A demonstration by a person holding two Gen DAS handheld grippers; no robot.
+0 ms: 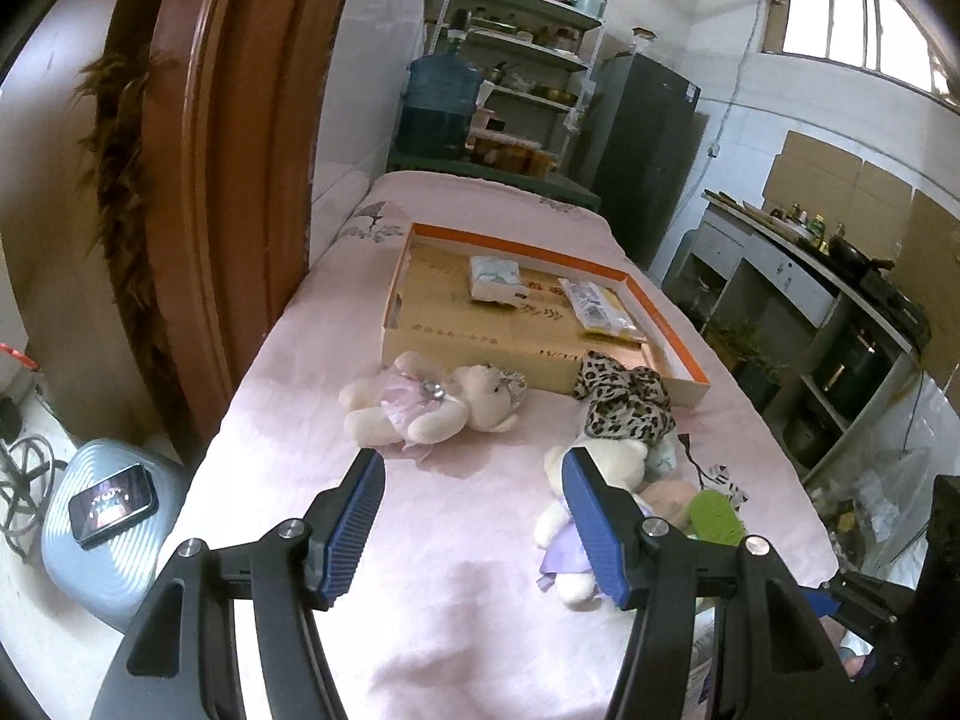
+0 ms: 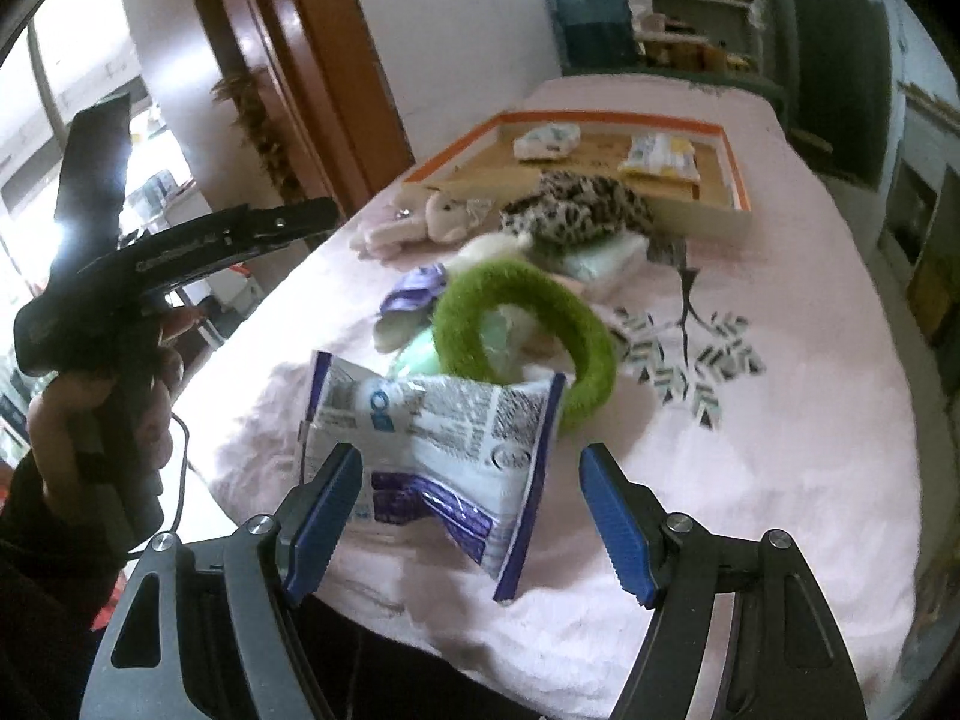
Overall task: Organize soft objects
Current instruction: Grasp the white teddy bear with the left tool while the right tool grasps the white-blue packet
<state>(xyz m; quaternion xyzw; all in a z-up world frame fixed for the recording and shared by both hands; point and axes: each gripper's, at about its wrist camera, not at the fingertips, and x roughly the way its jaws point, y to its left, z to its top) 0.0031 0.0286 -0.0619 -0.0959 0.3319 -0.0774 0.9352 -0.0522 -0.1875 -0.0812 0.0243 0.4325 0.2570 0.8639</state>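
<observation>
Your right hand-held gripper (image 2: pixel 471 516) hangs spread apart over the packet (image 2: pixel 444 450) at lower centre (its long axis slants toward lower right). The green ring (image 2: pixel 576 324) leans just behind it. Your left hand-held gripper (image 1: pixel 474 519) gapes wide, empty, above the bed (image 1: pixel 456 612).

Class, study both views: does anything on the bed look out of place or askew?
Yes. A crumpled white-and-purple packet lies at the near edge among the soft toys, unlike the two packets lying flat in the tray. The green ring leans on the heaped toys.
</observation>
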